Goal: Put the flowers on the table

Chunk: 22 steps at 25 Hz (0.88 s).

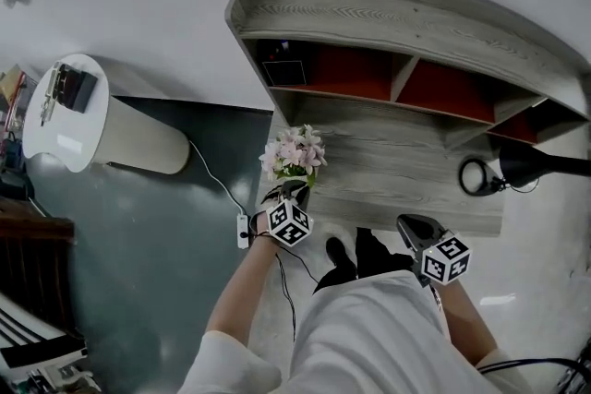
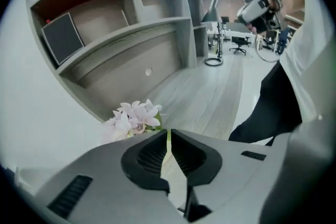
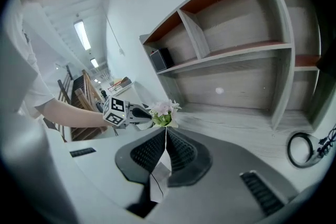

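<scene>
A small bunch of pale pink flowers [image 1: 294,150] with green leaves stands up from my left gripper [image 1: 294,194], over the front left corner of the grey wooden table [image 1: 406,171]. In the left gripper view the blooms [image 2: 134,115] show just beyond the jaws, and a thin green stem is pinched where the tips meet [image 2: 168,136]. My right gripper [image 1: 413,228] hangs before the table's front edge, shut with nothing in it [image 3: 166,131]. From the right gripper view, the flowers [image 3: 164,110] and the left gripper [image 3: 149,118] are off to the left.
A grey shelf unit [image 1: 388,32] with red-backed compartments stands along the table's back; a black box [image 1: 284,69] sits in its left bay. A black lamp [image 1: 536,163] and a cable ring [image 1: 478,176] are at the right. A white round table [image 1: 65,111] stands on the left, with a power strip [image 1: 243,231] on the floor.
</scene>
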Each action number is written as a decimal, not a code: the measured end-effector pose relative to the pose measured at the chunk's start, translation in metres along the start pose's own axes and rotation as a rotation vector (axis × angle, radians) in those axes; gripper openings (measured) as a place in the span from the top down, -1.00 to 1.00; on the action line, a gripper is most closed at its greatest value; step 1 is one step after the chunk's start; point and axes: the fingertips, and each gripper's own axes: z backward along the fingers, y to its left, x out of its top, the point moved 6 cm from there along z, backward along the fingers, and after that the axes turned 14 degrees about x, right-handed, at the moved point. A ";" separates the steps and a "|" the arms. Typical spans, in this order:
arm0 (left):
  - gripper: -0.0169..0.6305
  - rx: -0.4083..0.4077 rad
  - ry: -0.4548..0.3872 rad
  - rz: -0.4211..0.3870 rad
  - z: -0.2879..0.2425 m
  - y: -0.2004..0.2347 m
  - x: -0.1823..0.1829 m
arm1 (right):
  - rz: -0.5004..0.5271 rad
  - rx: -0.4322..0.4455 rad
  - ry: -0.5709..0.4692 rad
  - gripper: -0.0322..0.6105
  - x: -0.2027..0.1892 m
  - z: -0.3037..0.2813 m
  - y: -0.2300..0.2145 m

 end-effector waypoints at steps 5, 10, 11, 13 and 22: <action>0.89 0.029 -0.068 0.201 0.056 -0.009 0.021 | -0.014 -0.023 -0.043 0.84 -0.016 0.025 0.012; 0.91 0.053 -0.151 0.425 0.114 -0.022 0.031 | -0.003 -0.013 -0.065 0.84 -0.026 0.042 0.023; 0.92 0.060 -0.168 0.486 0.126 -0.025 0.032 | 0.001 -0.006 -0.063 0.84 -0.027 0.043 0.025; 0.92 0.070 -0.184 0.616 0.150 -0.031 0.033 | 0.013 0.013 -0.056 0.84 -0.027 0.045 0.027; 0.92 0.134 -0.233 0.886 0.224 -0.078 0.028 | 0.096 0.119 -0.015 0.84 -0.018 0.069 0.038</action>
